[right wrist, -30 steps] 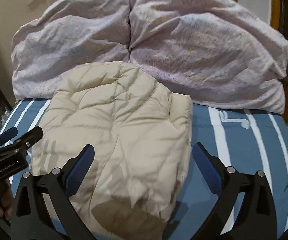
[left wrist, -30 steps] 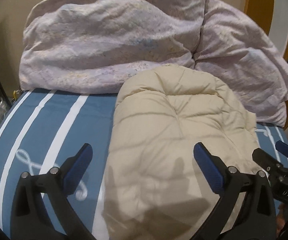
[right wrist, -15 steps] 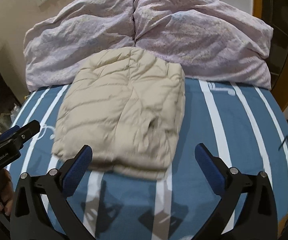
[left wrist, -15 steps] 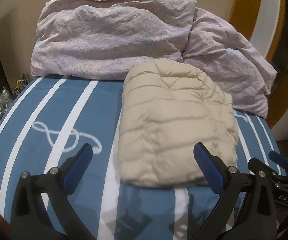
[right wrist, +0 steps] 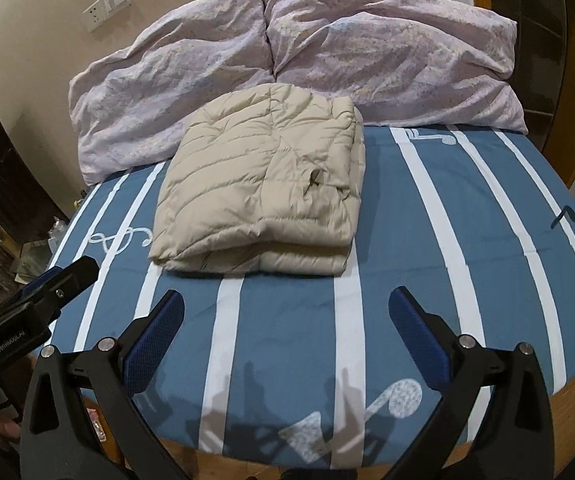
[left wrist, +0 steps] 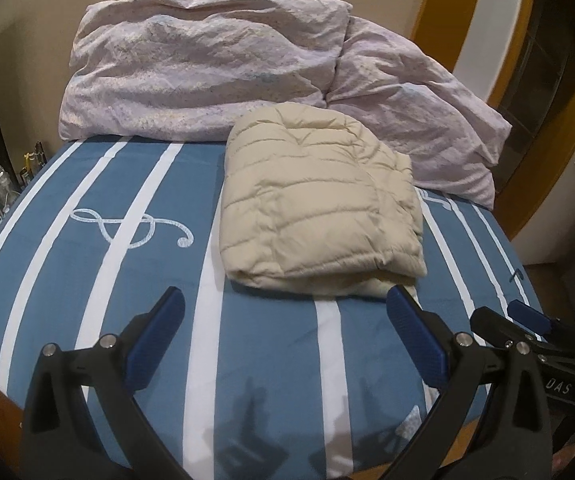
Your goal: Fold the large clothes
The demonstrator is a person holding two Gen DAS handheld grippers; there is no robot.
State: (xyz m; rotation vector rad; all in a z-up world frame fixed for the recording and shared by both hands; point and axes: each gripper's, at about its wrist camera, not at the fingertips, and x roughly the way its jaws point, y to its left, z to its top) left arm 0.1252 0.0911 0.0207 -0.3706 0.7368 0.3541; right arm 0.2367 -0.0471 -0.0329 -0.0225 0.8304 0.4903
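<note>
Both grippers have withdrawn from the beige puffer jacket [right wrist: 261,188], which now lies folded on the striped bed [right wrist: 427,240], at 12 o'clock from each. Left gripper [left wrist: 285,340] and right gripper [right wrist: 287,336] jaws stand apart, empty. Folding appears complete.

Both views are lit by warm indoor light, moderately bright, with a yellowish tint on the beige wall [right wrist: 27,60]. The light comes from behind the cameras: dark shadows of the claws fall on the blue bedsheet with white stripes [left wrist: 271,360] at the bottom centre of each frame. Fisheye distortion bends the bed edges strongly, and the corners are black. The cream quilted folded jacket [right wrist: 263,188] is sharp; no glare is visible.
</note>
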